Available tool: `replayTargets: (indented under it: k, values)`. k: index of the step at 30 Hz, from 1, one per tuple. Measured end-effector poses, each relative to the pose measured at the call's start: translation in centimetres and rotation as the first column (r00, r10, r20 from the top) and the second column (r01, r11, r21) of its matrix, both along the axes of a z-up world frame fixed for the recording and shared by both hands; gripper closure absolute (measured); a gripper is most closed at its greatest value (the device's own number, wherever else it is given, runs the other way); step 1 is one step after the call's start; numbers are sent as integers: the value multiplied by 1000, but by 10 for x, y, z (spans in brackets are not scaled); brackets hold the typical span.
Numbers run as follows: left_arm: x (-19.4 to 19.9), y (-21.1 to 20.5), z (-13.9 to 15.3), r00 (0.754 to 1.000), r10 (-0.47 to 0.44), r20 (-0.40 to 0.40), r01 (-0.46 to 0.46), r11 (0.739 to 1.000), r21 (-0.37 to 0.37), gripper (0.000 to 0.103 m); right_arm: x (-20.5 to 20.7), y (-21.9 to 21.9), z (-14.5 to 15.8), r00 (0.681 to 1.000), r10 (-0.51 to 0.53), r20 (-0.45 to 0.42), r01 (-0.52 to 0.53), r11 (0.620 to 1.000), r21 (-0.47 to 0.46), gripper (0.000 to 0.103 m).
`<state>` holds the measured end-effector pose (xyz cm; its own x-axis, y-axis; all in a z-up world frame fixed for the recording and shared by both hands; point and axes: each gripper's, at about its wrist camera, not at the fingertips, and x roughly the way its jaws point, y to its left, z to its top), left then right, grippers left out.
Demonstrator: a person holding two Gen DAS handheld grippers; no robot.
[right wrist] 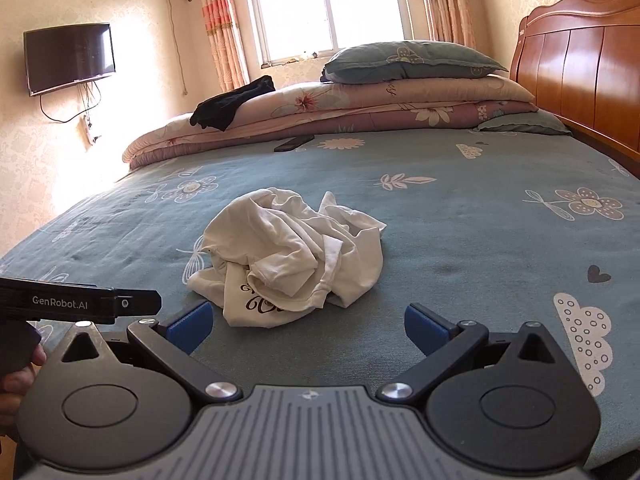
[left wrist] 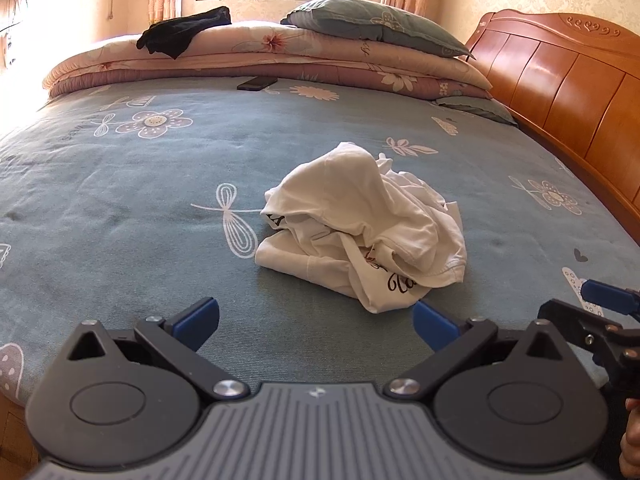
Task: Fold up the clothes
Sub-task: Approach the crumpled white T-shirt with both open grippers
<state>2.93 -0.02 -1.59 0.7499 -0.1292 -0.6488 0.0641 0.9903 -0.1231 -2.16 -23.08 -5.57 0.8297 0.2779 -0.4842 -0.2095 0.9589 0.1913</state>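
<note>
1. Looking along my left claw (left wrist: 316, 322), I see both blue pads spread wide with nothing between them. The crumpled white shirt (left wrist: 362, 226) lies on the bed (left wrist: 120, 184) just ahead of the claw and a little toward its right pad, its nearest fold close to that pad but apart from it. My right claw pokes in at the far right edge.

2. Looking along my right claw (right wrist: 308, 326), I see its jaws also wide and empty. The shirt sits just ahead, nearer the left pad, printed lettering facing me. My left claw's body shows at the left edge.

3. I judge folding has not started: the shirt is still a heap. Next I must find two hems or shoulders, pinch one with each claw, and spread it flat.
</note>
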Motion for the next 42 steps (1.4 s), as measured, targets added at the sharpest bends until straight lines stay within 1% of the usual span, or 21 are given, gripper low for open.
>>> replayTargets:
  k: [2,4,7,9,13,18,23,25,28,31,33,35,37,39,42]
  values:
    - [-3,-3,4,1000,8,-7,-8,1000,4,0,-4,-4,2,1000,-2,8,2,1000,12,0]
    - [-6,-7,9,1000,-2,-3,2,999,32,0,-6,-8,4,1000,-9,17,8,1000,26,0]
    - [-13,-13,14,999,-11,43,8,997,71,0,-10,-13,6,1000,-12,28,11,999,44,0]
    - [-14,-15,16,999,-17,47,13,997,75,0,-12,-15,8,999,-17,34,15,999,49,0]
    - [-10,-18,15,1000,-10,22,8,997,81,0,-13,-20,9,999,-32,38,29,998,63,0]
    - [-12,-18,12,996,-52,71,44,993,108,0,-9,-17,7,999,-41,19,40,998,51,0]
    - [-7,-10,4,993,-82,79,75,993,87,0,-2,-10,3,999,-47,7,47,999,20,0]
    - [-4,-5,-1,994,-81,71,76,995,61,0,1,-8,1,999,-51,-1,51,999,14,0]
    - [1,3,-9,997,-60,46,60,998,0,0,4,-5,-2,999,-52,-11,52,999,0,0]
    - [3,7,-12,999,-46,19,46,999,-25,0,5,-3,-3,998,-53,-17,53,999,-5,0]
    - [4,6,-12,999,-36,0,36,999,-13,0,6,-2,-4,998,-51,-22,51,999,-5,0]
    - [4,2,-10,1000,-25,-12,26,999,29,0,6,-2,-4,999,-39,-29,39,999,-3,0]
    - [1,-3,-9,1000,-29,4,29,997,67,0,4,-1,-2,999,-32,-23,32,999,-5,0]
    - [-2,-4,-8,999,-35,7,35,996,81,0,2,1,0,1000,-25,-16,25,1000,-9,0]
    - [0,-4,-8,999,-12,-37,15,996,89,0,0,1,2,1000,-22,-11,22,1000,-10,0]
